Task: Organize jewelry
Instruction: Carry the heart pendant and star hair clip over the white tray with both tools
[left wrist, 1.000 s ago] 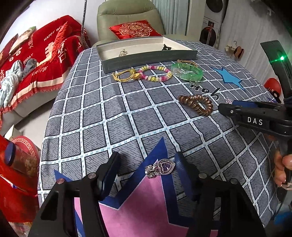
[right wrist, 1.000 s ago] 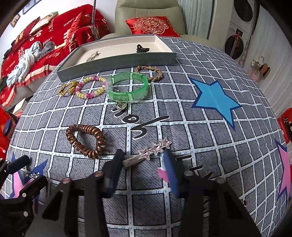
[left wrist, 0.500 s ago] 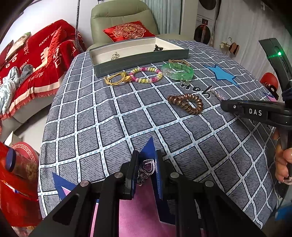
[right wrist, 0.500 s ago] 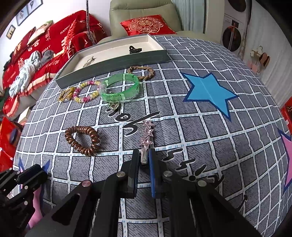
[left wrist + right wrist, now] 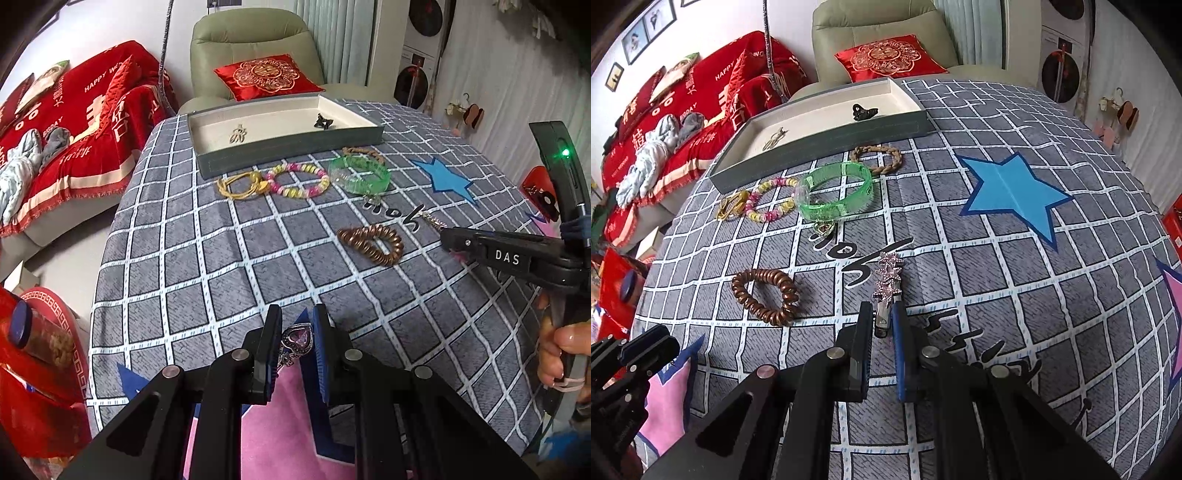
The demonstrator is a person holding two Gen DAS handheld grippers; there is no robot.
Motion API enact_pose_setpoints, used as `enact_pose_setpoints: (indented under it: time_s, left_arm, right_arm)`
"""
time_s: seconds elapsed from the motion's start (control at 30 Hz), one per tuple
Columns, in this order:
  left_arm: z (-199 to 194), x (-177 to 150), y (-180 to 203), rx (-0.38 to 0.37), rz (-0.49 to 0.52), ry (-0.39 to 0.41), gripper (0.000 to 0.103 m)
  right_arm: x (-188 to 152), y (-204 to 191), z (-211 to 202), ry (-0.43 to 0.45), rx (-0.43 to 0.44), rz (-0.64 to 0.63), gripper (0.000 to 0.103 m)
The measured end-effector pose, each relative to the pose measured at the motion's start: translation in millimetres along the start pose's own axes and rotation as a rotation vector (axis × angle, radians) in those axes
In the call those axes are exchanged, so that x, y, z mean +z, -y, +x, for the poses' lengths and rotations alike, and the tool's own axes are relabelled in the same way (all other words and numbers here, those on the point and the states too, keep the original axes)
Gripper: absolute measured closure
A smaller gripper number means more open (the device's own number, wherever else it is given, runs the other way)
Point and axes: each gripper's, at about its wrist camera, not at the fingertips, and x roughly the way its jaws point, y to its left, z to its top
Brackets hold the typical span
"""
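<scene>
Left wrist: heart pendant [image 5: 296, 338] clamped between fingers [image 5: 272, 332].

Left tool [image 5: 295, 334] angled down toward the desk [image 5: 177, 266], jaws clamped on a heart pendant [image 5: 297, 338], right tool [image 5: 882, 321] likewise angled, jaws pinching a star hair clip [image 5: 888, 284], fingers [image 5: 557, 350] around right handle

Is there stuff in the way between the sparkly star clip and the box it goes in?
Yes. The right gripper holds the star clip, and the green bangle, a small heart charm and the braided bracelet lie on the cloth between it and the tray. Lifted over them, the way looks open.
</scene>
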Motion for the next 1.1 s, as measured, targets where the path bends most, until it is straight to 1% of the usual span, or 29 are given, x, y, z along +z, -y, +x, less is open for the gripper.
enact_pose_setpoints:
  time_s: [0.33,0.57,0.77,0.87,1.1]
  left_arm:
    - [-6,15,-5,-0.012,-0.033,0.022,0.069]
    - [-12,29,-12,-0.008,-0.053,0.044,0.069]
    - [-10,40,-14,-0.004,-0.052,0.048,0.069]
    - [-11,42,-17,-0.011,-0.068,0.051,0.069]
    - [-16,53,-22,-0.015,-0.086,0.062,0.069]
  right_arm:
    - [8,5,-8,0.03,0.031,0.014,0.092]
    - [19,7,-12,0.049,0.054,0.019,0.092]
    - [26,9,-14,0.06,0.073,0.028,0.092]
    - [29,11,-15,0.058,0.08,0.03,0.092]
    - [42,6,-12,0.061,0.089,0.008,0.092]
